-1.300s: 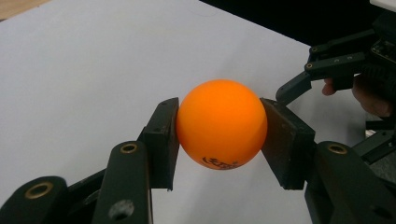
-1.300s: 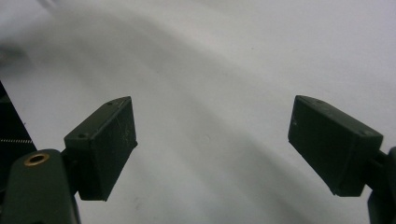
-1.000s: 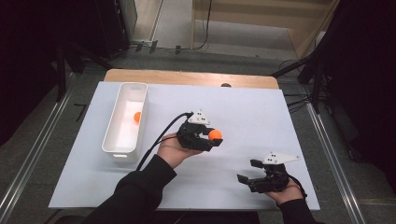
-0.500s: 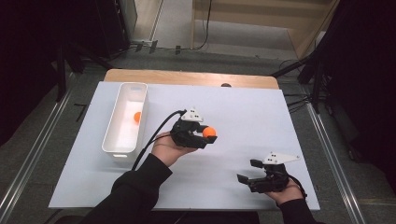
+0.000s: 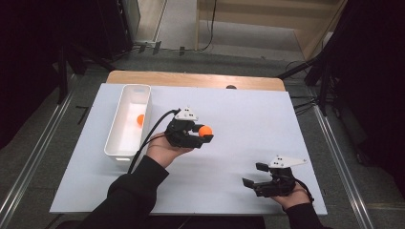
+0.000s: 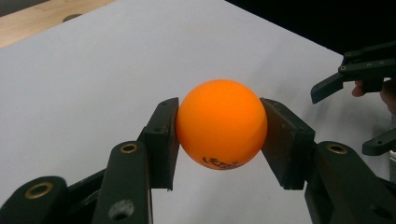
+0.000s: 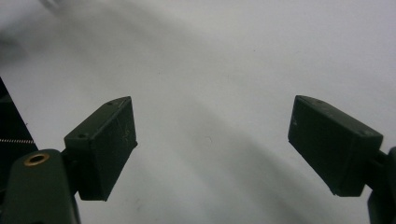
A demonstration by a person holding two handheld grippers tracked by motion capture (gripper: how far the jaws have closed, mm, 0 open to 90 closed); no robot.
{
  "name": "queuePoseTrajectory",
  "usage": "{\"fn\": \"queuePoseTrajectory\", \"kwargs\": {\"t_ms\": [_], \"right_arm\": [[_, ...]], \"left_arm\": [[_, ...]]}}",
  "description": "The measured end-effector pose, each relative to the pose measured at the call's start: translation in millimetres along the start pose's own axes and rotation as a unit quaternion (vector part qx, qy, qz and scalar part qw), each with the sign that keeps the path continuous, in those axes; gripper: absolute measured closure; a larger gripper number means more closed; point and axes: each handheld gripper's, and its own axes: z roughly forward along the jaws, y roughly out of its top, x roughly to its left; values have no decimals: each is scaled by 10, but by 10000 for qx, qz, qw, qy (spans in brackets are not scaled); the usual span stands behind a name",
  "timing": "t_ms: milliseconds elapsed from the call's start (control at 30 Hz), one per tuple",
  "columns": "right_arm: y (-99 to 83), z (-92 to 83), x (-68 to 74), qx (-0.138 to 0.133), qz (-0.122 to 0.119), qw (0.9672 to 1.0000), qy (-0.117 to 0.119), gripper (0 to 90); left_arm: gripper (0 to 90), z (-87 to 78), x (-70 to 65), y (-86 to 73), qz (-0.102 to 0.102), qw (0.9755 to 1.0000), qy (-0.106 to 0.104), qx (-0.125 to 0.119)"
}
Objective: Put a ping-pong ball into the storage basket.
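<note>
left gripper (image 5: 204, 135) pinches an orange ball (image 6: 221, 124) between both pads. right gripper (image 5: 255, 174) jaws spread wide, nothing between them.

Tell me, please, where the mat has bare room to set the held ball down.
Bare mat runs from the left gripper with its orange ball to the right edge, and behind the right gripper. It is tighter between the white tray and the left hand; the tray holds another ball.
</note>
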Motion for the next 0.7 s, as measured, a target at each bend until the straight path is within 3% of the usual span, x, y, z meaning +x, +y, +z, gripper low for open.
{"fn": "queuePoseTrajectory", "kwargs": {"t_ms": [700], "right_arm": [[54, 44, 3, -9, -64, 10000, 75, 136]], "left_arm": [[511, -201, 131, -39, -199, 9996, 214, -61]]}}
